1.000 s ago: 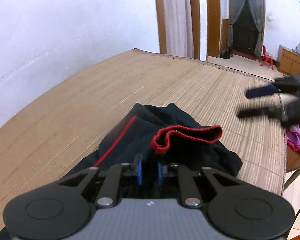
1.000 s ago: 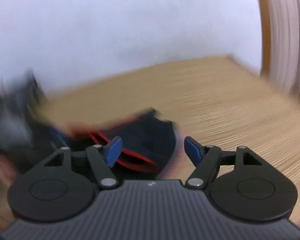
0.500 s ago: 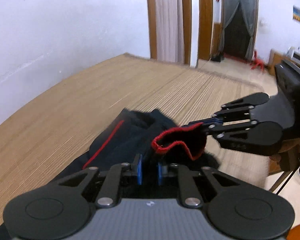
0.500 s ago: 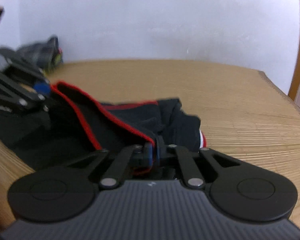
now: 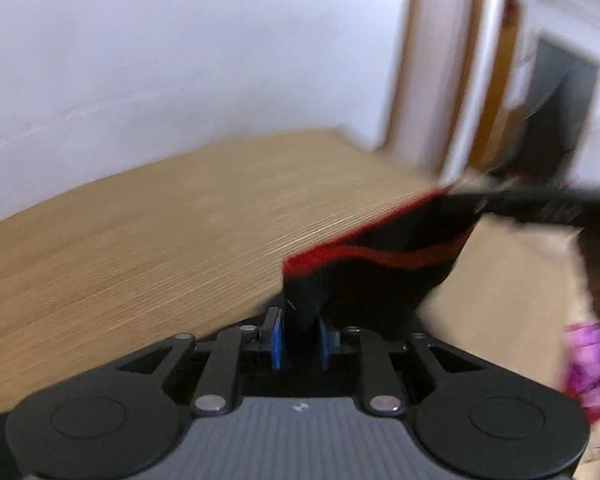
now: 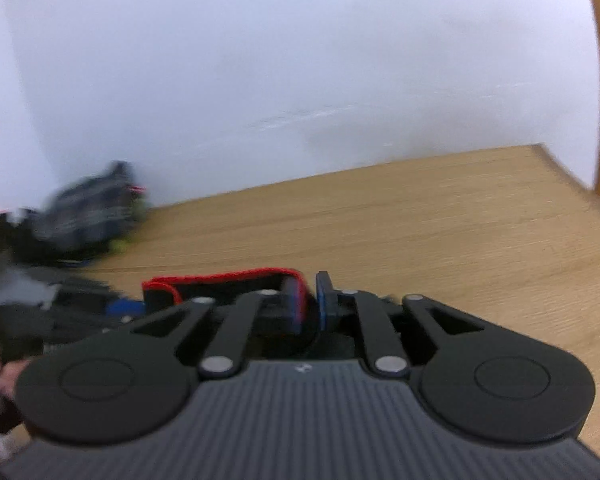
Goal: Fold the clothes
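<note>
Stretching between the two hands, the dark garment with red trim (image 5: 380, 264) hangs lifted off the woven mat (image 5: 148, 220) instead of lying on it, and that span is what the coming move turns on. In the left wrist view the left gripper (image 5: 300, 330) has its blue pads nearly together with a thick bunch of dark cloth pinched between them, its jaws having just opened slightly around that bunch; from there the red-edged hem runs up and away to the right, toward the blurred right gripper (image 5: 540, 204) at the far end. In the right wrist view the right gripper (image 6: 309, 300) has just been opening: its pads stand partly apart, the red hem (image 6: 228, 276) lies against the left pad, and whether the pads press on it I cannot tell through the blur. The garment's long axis therefore runs from hand to hand, roughly level, with both hands on one edge. A pile of other clothes (image 6: 88, 216) sits by the wall (image 6: 300, 80), well apart. My judgement is that the cloth will next be drawn taut and laid flat on the mat
</note>
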Demonstrator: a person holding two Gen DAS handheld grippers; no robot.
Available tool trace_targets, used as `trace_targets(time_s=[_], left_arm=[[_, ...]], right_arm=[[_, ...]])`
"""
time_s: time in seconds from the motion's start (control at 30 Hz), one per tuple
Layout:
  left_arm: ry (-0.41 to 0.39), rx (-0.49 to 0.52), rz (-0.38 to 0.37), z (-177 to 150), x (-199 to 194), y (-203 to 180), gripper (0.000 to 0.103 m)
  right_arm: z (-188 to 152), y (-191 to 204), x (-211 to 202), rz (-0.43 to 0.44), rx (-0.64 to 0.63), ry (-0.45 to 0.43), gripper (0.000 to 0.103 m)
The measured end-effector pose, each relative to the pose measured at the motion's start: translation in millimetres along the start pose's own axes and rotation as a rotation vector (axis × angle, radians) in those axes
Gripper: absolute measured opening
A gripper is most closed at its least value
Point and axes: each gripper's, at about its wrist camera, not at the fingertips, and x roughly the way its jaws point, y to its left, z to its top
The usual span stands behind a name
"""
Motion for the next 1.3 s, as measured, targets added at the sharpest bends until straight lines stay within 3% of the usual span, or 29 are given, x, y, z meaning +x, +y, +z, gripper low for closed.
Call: trace_targets(time_s=[0.07, 0.17, 0.3, 0.43, 0.57, 0.7, 0.83, 0.87, 0.93, 0.97, 1.03, 1.17, 1.23, 1.3], left_arm=[[0.103, -0.058, 0.055, -1, 41, 19, 0.024], [0.207, -0.141, 0.065, -10, 68, 40, 0.024], [0.213, -0.158, 0.073, -24, 63, 53, 0.028], [0.176, -0.196, 0.087, -28, 39, 67, 0.028], [0.159, -0.182, 0.172, -43, 3, 81, 0.031], [0.219, -0.201, 0.301, -74, -25, 97, 0.031], [0.303, -0.288, 0.391, -112, -46, 120, 0.031], [0.317, -0.301, 0.412, -120, -50, 125, 0.031], [0.339, -0.304, 0.454, -134, -55, 129, 0.031], [0.353, -0.303, 0.474, -139, -56, 131, 0.031], [0.382, -0.302, 0.515, -150, -58, 135, 0.031], [0.389, -0.330, 0.558, -160, -67, 141, 0.045], [0.383, -0.346, 0.547, -165, -76, 143, 0.053], [0.379, -0.347, 0.545, -169, -83, 141, 0.053]], right_arm=[[-6, -4, 32, -0.089, 0.031, 0.024, 0.047], [-28, -16, 54, -0.132, 0.100, 0.112, 0.047], [-62, -29, 43, -0.095, 0.100, 0.188, 0.047], [-87, -44, 23, 0.003, 0.159, 0.251, 0.047], [-108, -52, 1, 0.080, 0.220, 0.269, 0.048], [-130, -45, -15, 0.089, 0.196, 0.283, 0.049], [-150, -38, -27, 0.112, 0.194, 0.264, 0.049], [-152, -36, -26, 0.105, 0.192, 0.251, 0.048], [-153, -28, -21, 0.044, 0.156, 0.264, 0.033], [-153, -24, -18, 0.007, 0.133, 0.276, 0.010], [-143, -19, -21, -0.059, 0.124, 0.264, 0.007], [-116, -25, -36, -0.163, 0.115, 0.219, 0.006], [-115, -32, -33, -0.215, 0.096, 0.251, 0.006], [-121, -37, -26, -0.233, 0.090, 0.314, 0.006]])
